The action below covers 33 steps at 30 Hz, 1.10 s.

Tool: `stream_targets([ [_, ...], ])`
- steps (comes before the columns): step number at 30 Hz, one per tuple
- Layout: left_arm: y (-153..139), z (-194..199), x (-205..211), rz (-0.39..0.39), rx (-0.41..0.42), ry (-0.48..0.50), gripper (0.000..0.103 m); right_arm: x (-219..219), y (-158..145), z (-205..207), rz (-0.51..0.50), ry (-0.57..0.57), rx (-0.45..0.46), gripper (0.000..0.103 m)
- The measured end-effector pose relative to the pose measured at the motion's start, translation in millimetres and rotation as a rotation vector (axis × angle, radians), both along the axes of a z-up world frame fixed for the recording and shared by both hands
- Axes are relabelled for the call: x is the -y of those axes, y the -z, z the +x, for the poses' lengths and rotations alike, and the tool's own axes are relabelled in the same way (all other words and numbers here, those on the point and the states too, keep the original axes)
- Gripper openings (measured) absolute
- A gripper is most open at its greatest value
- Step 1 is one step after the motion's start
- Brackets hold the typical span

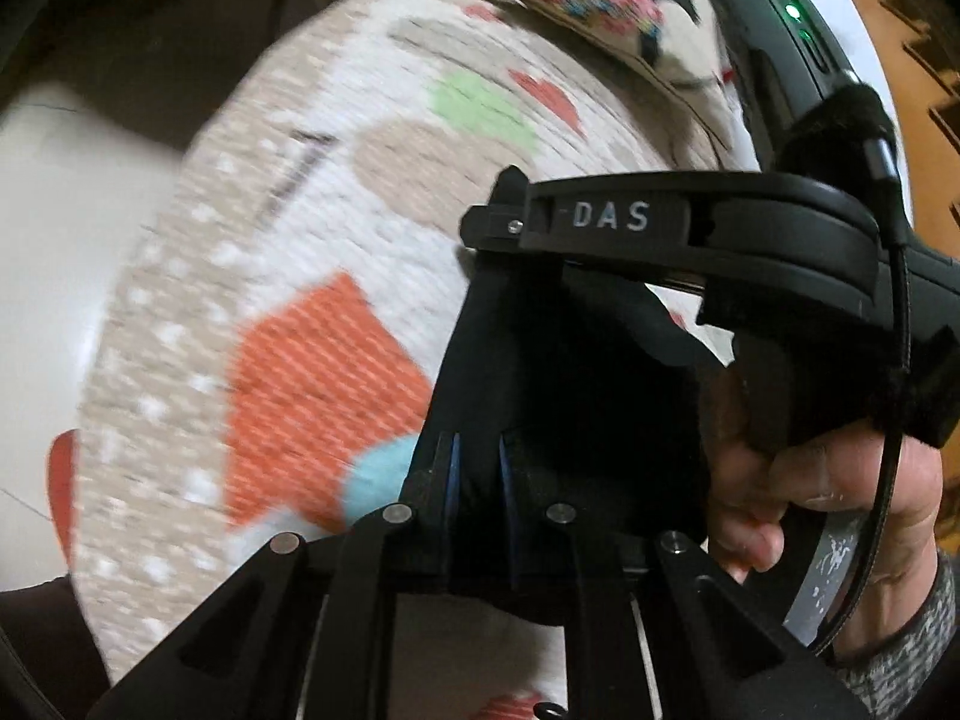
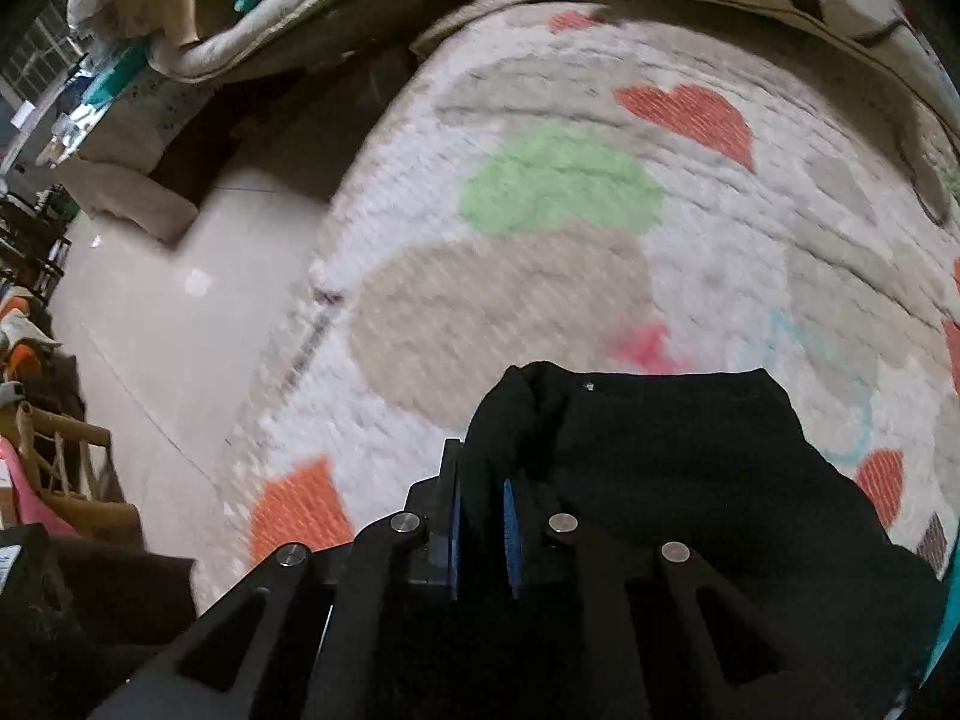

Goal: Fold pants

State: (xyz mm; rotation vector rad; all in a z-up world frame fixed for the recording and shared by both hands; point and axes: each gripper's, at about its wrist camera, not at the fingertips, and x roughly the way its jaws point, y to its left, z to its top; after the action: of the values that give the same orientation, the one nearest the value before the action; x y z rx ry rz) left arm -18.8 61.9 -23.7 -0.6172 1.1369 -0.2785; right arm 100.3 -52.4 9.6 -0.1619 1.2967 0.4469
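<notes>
The pants (image 2: 660, 450) are black cloth, held up above a round patterned rug (image 2: 540, 180). My right gripper (image 2: 481, 516) is shut on a fold of the pants; the cloth drapes to the right over its fingers. In the left wrist view, my left gripper (image 1: 478, 480) is shut on the pants (image 1: 570, 372) too. The other gripper body marked "DAS" (image 1: 660, 228) crosses just above and right of it, held by a hand (image 1: 798, 480). Most of the pants is hidden behind the grippers.
The rug (image 1: 312, 240) has orange, green and beige shapes and lies on a pale tiled floor (image 2: 168, 312). A patterned cushion (image 1: 606, 0) and bedding (image 2: 300, 6) lie at the rug's far edge. Chairs and clutter (image 2: 48, 450) stand at the left.
</notes>
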Motion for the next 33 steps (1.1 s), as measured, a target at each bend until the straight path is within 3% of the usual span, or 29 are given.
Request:
stream_targets([
  [2,1.2,0.5,-11.7,0.004,-0.01,-0.03,0.012,-12.9,4.3,3.9,0.009,-0.002,0.006,0.013],
  [5,6.8,-0.7,-25.0,-0.022,-0.042,-0.067,0.017,-19.9,12.6,9.0,0.017,0.011,0.006,0.023],
  [8,5.3,-3.9,-27.4,-0.033,-0.043,-0.069,0.017,-8.4,-0.6,7.4,0.06,0.042,0.066,0.028],
  [10,0.8,-2.2,-23.1,-0.009,-0.026,-0.065,0.017,7.0,-13.7,2.9,0.075,0.077,0.114,0.043],
  [11,-2.7,-1.0,-20.2,0.008,-0.011,-0.065,0.017,21.8,-24.7,-5.0,0.097,0.104,0.15,0.044],
  [17,-20.1,-2.2,-13.7,0.102,0.069,-0.08,0.022,78.4,-45.7,-69.4,0.056,0.133,0.252,0.045],
  [20,-20.6,3.0,-9.1,0.163,0.095,-0.082,0.026,101.1,-38.2,-99.4,0.037,0.155,0.267,0.045],
  [23,-17.6,3.8,-5.1,0.211,0.101,-0.086,0.026,116.2,-26.2,-126.0,0.08,0.194,0.252,0.045],
  [29,-13.7,1.3,-2.8,0.256,0.112,-0.087,0.032,115.3,0.7,-134.4,0.088,0.238,0.217,0.045],
  [33,-13.8,0.8,-3.0,0.254,0.111,-0.087,0.034,120.4,3.8,-133.8,0.085,0.262,0.21,0.054],
])
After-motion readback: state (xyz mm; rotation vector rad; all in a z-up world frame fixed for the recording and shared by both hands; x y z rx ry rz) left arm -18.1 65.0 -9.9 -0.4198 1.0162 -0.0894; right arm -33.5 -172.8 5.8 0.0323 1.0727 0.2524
